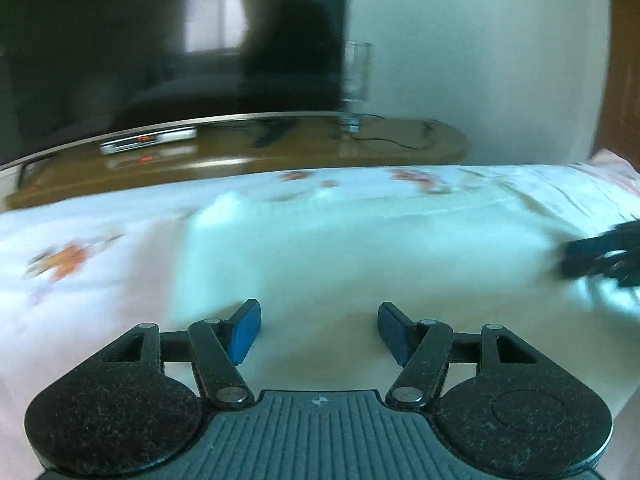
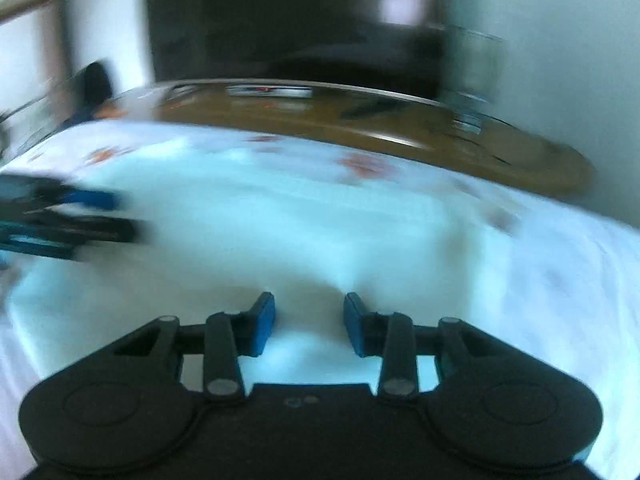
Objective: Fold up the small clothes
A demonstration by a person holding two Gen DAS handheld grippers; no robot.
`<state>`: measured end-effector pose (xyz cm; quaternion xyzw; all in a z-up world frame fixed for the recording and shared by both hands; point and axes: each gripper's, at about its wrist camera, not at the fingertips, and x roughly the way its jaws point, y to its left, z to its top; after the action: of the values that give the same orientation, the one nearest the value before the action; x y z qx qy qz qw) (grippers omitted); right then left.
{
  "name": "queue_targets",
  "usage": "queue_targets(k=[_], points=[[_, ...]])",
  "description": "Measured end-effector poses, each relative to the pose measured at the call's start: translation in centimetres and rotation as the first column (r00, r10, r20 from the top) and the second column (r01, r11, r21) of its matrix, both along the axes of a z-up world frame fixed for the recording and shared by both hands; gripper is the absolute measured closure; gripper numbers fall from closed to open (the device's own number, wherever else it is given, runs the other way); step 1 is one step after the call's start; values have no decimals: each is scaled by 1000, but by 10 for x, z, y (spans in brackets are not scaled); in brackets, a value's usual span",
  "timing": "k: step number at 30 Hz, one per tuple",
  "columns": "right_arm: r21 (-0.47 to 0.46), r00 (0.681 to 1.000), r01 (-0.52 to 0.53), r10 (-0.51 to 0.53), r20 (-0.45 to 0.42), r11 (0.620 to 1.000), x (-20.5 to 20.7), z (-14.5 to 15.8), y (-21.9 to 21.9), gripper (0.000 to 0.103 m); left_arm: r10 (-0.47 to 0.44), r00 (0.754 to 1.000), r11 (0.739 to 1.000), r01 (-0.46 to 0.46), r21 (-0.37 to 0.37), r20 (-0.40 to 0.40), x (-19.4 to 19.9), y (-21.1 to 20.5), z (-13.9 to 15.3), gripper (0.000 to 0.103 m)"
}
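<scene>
The left tool point(image 1: 319, 330) has its two blue pads point(image 1: 245, 330) standing wide apart, and nothing is between them. The jaws are open above a pale, light blue garment point(image 1: 320, 256) that lies flat on the bed. The right tool point(image 2: 309, 322) also has two blue pads point(image 2: 264, 322), with a narrower gap. Pale cloth shows in this gap, but the pads do not press on it, so this tool is also open and holds nothing.

Only one garment is visible. It lies spread on the bed sheet point(image 1: 80, 248), directly in front of and below both tools, and its far left corner rises in a small peak. What kind of clothing it is, I cannot tell, because both pictures are blurred.

Each tool appears in the other camera as a dark blurred shape: the right one at the right edge of the left wrist view, the left one at the left edge of the right wrist view. Both are over the side borders of the garment.

The sheet is white with several orange printed figures. Beyond the bed stands one brown wooden TV stand point(image 1: 280, 152). On it there are one large dark television point(image 1: 160, 40), one flat silver device with a red display point(image 1: 148, 140), one clear glass point(image 1: 356, 80) and one thin black cable point(image 1: 392, 142). A white wall point(image 1: 480, 60) is behind.
</scene>
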<state>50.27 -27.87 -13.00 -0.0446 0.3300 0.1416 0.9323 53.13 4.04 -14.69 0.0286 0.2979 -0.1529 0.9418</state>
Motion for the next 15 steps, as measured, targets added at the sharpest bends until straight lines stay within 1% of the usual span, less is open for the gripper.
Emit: queue_targets(k=[2, 4, 5, 6, 7, 10, 12, 13, 15], points=[[43, 999, 49, -48, -6, 998, -8, 6, -16, 69, 34, 999, 998, -35, -47, -16, -7, 14, 4, 38], [65, 997, 81, -82, 11, 995, -18, 16, -13, 70, 69, 997, 994, -71, -89, -24, -18, 14, 15, 38], [78, 996, 76, -79, 38, 994, -27, 23, -7, 70, 48, 999, 990, -50, -130, -14, -31, 10, 20, 38], [103, 998, 45, -50, 46, 994, -37, 27, 2, 71, 22, 1000, 989, -24, -143, -12, -41, 5, 21, 38], [115, 999, 2, -6, 31, 993, -45, 27, 14, 72, 0, 1000, 991, -2, -133, -15, -50, -3, 23, 38], [74, 996, -83, 81, 26, 994, -74, 20, 50, 73, -64, 997, 995, 62, -72, -34, -73, -29, 19, 38], [47, 996, -94, 94, 14, 994, -83, 11, 64, 73, -77, 994, 996, 73, -52, -75, -77, -37, 10, 38], [42, 997, -83, 83, 6, 996, -82, 7, 67, 73, -65, 994, 997, 62, -38, -89, -80, -39, 6, 38], [66, 998, -61, 63, -20, 996, -83, 4, 71, 70, -38, 995, 999, 35, -36, -88, -83, -42, 3, 38]])
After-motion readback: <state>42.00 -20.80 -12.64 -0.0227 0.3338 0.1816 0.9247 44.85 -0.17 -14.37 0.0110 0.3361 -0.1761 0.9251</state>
